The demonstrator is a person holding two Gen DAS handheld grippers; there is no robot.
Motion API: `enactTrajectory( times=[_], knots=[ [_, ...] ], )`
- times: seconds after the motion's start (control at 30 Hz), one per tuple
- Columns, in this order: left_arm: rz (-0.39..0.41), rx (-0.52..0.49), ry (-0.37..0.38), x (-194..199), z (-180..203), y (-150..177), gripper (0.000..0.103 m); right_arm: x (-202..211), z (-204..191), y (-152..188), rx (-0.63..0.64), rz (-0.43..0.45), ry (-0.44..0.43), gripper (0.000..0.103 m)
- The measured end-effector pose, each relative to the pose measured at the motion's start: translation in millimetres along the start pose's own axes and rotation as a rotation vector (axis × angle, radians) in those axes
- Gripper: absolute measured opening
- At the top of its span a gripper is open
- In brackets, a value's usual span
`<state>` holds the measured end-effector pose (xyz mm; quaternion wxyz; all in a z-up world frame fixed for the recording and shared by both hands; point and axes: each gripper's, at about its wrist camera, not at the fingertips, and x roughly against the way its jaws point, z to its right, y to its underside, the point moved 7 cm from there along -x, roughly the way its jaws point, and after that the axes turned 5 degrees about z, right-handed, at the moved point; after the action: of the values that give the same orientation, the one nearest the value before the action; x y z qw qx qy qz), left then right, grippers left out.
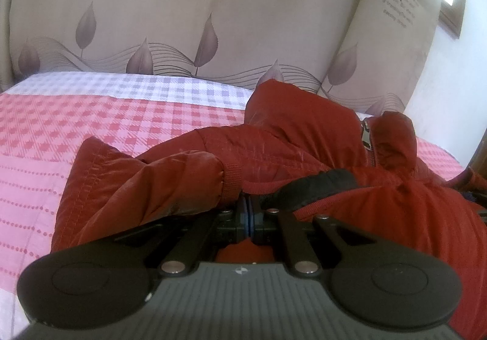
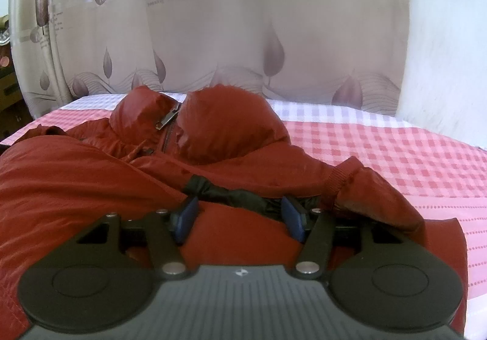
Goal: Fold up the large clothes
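Note:
A red padded jacket [image 1: 298,139] with a hood and a zip lies on a pink checked bedspread [image 1: 61,132]. A black lining shows at its hem. My left gripper [image 1: 249,209] is shut, its blue pads pressed together on the red hem beside a ribbed cuff [image 1: 229,184]. In the right wrist view the same jacket [image 2: 219,132] lies in front, hood and zip puller [image 2: 166,120] at the far end. My right gripper [image 2: 240,215] is open, its blue pads apart on either side of the black lining [image 2: 240,195] at the hem.
A beige leaf-print curtain [image 1: 182,20] hangs behind the bed. A white wall [image 2: 444,50] stands to the right. The bedspread [image 2: 395,157] lies bare to the jacket's right in the right wrist view and to its left in the left wrist view.

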<state>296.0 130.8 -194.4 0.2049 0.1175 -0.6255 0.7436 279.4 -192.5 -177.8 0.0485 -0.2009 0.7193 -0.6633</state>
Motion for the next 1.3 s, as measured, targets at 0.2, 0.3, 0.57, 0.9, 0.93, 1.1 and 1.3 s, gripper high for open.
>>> enactTrajectory(
  times=[0.2, 0.3, 0.57, 0.9, 0.93, 1.1, 1.3],
  knots=[
    [0.002, 0.0, 0.003, 0.2, -0.7, 0.1, 0.013, 0.5, -0.5, -0.1, 0.005, 0.005, 0.002, 0.059],
    [0.002, 0.001, 0.003, 0.2, -0.5, 0.3, 0.013, 1.0, -0.9, -0.4, 0.008, 0.008, 0.004, 0.059],
    [0.004, -0.001, 0.002, 0.5, -0.1, 0.7, 0.013, 2.6, -1.5, -1.0, 0.012, 0.014, 0.007, 0.059],
    [0.006, 0.0, 0.003, 0.9, 0.1, 0.4, 0.013, 3.1, -1.3, -1.6, 0.018, 0.017, 0.01, 0.06],
    [0.006, 0.0, 0.003, 0.9, 0.2, 0.4, 0.013, 3.2, -1.4, -1.7, 0.018, 0.017, 0.01, 0.06],
    [0.008, 0.0, 0.003, 1.0, 0.0, 0.5, 0.013, 3.3, -1.4, -1.5, 0.018, 0.017, 0.01, 0.06],
    [0.009, 0.001, 0.004, 1.0, -0.1, 0.4, 0.013, 3.1, -1.2, -1.3, 0.018, 0.018, 0.01, 0.06]
  ],
)
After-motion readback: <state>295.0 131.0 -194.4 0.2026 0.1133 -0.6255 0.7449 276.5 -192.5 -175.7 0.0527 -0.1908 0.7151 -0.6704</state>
